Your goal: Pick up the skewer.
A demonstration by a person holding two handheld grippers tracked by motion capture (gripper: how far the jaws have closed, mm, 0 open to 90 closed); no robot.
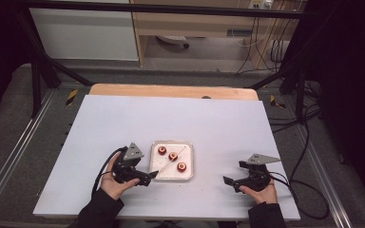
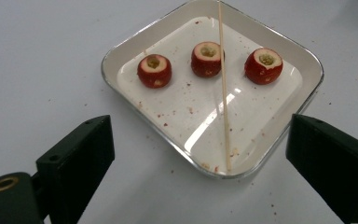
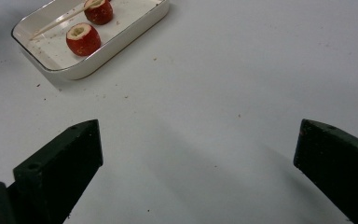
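Note:
A square white dish (image 1: 188, 171) (image 2: 121, 51) (image 3: 135, 28) sits on the white table, near its front middle. In it lie three red cored fruits in a row (image 1: 172, 156) (image 2: 207, 59), and a thin wooden skewer (image 1: 168, 160) (image 2: 223, 93) (image 3: 58, 22) leans across the dish from rim to rim. My left gripper (image 1: 153, 175) (image 2: 200, 158) rests just left of the dish, jaws wide apart and empty, facing the dish. My right gripper (image 1: 228, 182) (image 3: 198, 163) stands open and empty over bare table, well to the right of the dish.
Red crumbs speckle the dish floor and the table around it. The white table top (image 1: 180, 118) has a wooden strip (image 1: 171, 90) along its far edge. Black frame posts, cables (image 1: 309, 156) and the floor surround the table.

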